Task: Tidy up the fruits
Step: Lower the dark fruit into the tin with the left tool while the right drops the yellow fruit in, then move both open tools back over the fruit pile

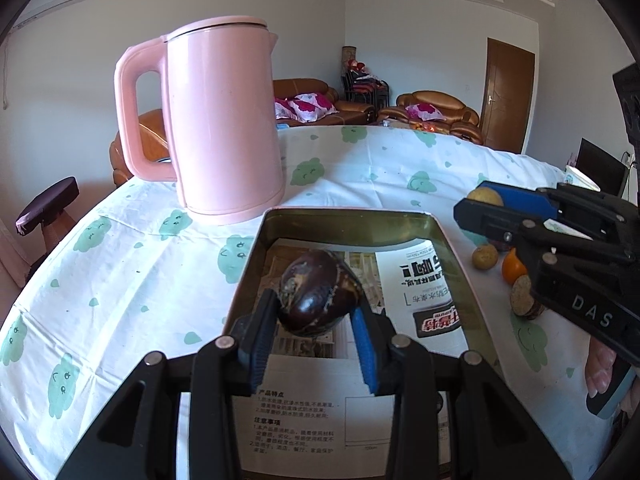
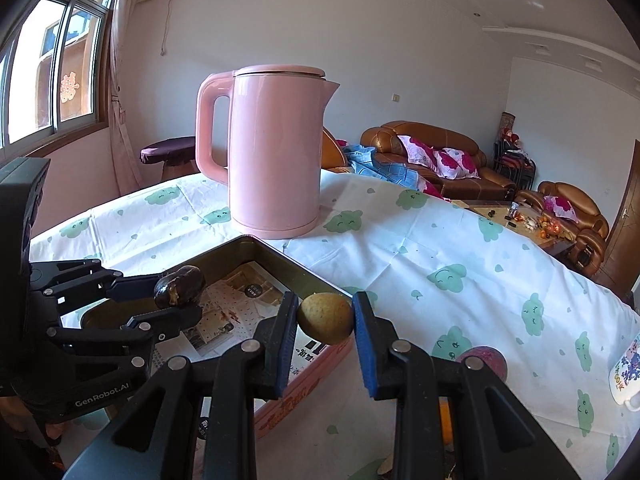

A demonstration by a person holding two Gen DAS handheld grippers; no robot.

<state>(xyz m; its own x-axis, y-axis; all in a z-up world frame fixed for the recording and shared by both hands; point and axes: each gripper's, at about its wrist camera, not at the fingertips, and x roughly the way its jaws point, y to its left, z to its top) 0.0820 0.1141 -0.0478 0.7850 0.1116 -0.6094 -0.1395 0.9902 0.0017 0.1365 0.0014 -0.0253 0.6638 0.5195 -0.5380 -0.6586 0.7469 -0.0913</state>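
My left gripper (image 1: 314, 338) is shut on a dark purple wrinkled fruit (image 1: 316, 292) and holds it over the paper-lined metal tin (image 1: 452, 248). It also shows in the right wrist view (image 2: 178, 286), gripper (image 2: 176, 296) included. My right gripper (image 2: 324, 332) is shut on a yellow-brown round fruit (image 2: 326, 318), held just above the tin's right rim (image 2: 304, 270). In the left wrist view that gripper (image 1: 476, 204) and its fruit (image 1: 485, 197) are at the right. Loose fruits lie right of the tin: a small yellow one (image 1: 485, 257), an orange (image 1: 513, 268) and a brown one (image 1: 522, 296).
A tall pink kettle (image 1: 224, 120) stands just behind the tin on the white patterned tablecloth (image 1: 120, 264). A purple round fruit (image 2: 486, 360) lies right of my right gripper. A printed mug (image 2: 626, 372) sits at the table's right edge. Sofas stand behind the table.
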